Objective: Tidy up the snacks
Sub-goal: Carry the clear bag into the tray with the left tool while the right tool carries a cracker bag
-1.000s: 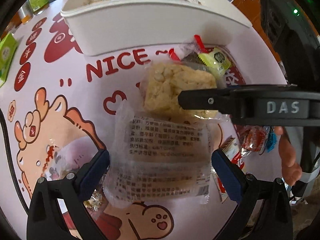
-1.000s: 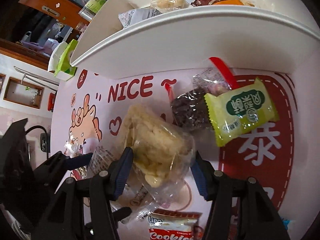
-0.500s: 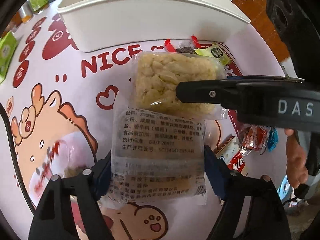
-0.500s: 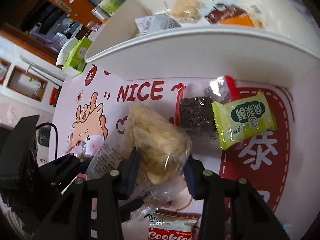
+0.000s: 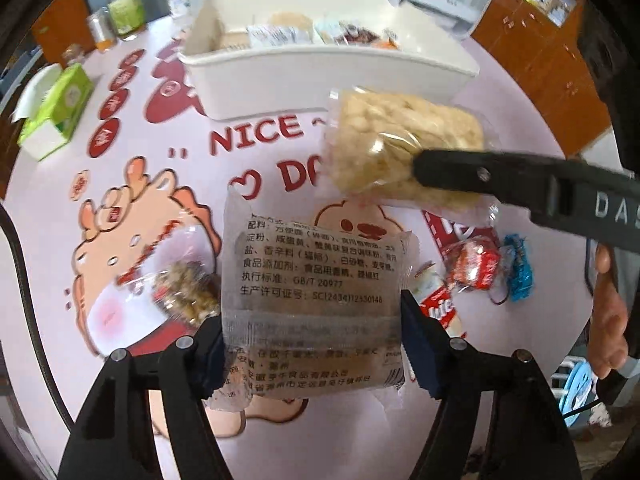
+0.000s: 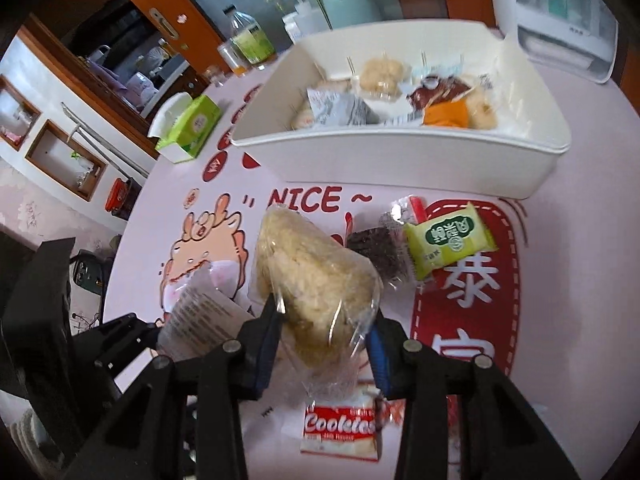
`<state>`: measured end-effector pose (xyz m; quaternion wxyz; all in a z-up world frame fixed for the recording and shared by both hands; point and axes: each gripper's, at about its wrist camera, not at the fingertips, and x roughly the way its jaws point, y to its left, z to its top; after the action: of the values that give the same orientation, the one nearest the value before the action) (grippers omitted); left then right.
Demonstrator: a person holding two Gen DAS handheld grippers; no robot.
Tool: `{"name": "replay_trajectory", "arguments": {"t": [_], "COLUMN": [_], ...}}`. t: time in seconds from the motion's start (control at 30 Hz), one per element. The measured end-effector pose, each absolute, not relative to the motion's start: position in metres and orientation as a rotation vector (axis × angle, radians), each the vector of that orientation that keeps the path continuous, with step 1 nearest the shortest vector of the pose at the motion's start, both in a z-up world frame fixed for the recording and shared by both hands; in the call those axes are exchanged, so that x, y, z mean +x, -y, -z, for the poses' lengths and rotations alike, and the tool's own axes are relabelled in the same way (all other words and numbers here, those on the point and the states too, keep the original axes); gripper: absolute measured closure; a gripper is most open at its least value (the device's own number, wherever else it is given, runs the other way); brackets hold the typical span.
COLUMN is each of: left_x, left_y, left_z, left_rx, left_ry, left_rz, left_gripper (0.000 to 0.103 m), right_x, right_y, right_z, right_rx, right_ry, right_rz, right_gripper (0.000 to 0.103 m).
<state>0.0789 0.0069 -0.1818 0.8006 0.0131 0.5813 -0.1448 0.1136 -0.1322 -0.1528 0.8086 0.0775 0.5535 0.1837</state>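
Note:
My left gripper (image 5: 316,340) has its jaws closing on a flat clear packet with black printed text (image 5: 316,264); both blue pads press its sides and it hangs above the pink cartoon mat (image 5: 160,168). My right gripper (image 6: 322,340) is shut on a clear-wrapped yellow puffed-rice cake (image 6: 312,272), also held off the mat. In the left wrist view that cake (image 5: 384,140) sits just beyond my packet, pinched by the right gripper's black finger (image 5: 480,174). The white bin (image 6: 400,168) behind holds several snacks.
On the mat lie a green packet (image 6: 448,240), a dark brownie packet (image 6: 376,256), a Cookies packet (image 6: 340,428), a nut snack (image 5: 188,292) and red and blue candies (image 5: 476,264). A green tissue box (image 5: 56,108) and bottles stand at the far left.
Both grippers have closed on their packets and risen, lifting them off the mat. The bin's inside now shows from above in both views.

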Motion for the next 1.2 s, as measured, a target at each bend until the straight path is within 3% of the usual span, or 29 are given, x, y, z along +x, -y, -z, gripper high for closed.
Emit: {"name": "replay_trajectory", "arguments": {"t": [0.6, 0.97, 1.2], "left_x": [0.082, 0.146, 0.207], "left_y": [-0.036, -0.032, -0.017], "left_z": [0.008, -0.087, -0.108], "left_rx": [0.033, 0.062, 0.063], "left_ry": [-0.873, -0.693, -0.637], "left_rz": [0.197, 0.158, 0.153], "left_gripper": [0.031, 0.029, 0.027], "right_x": [0.094, 0.150, 0.202], "right_y": [0.173, 0.179, 0.178], "right_z": [0.007, -0.070, -0.088], "right_rx": [0.079, 0.038, 0.074], "right_ry": [-0.856, -0.700, -0.668], "right_rz": [-0.329, -0.251, -0.191], "right_gripper": [0.064, 0.063, 0.062]}}
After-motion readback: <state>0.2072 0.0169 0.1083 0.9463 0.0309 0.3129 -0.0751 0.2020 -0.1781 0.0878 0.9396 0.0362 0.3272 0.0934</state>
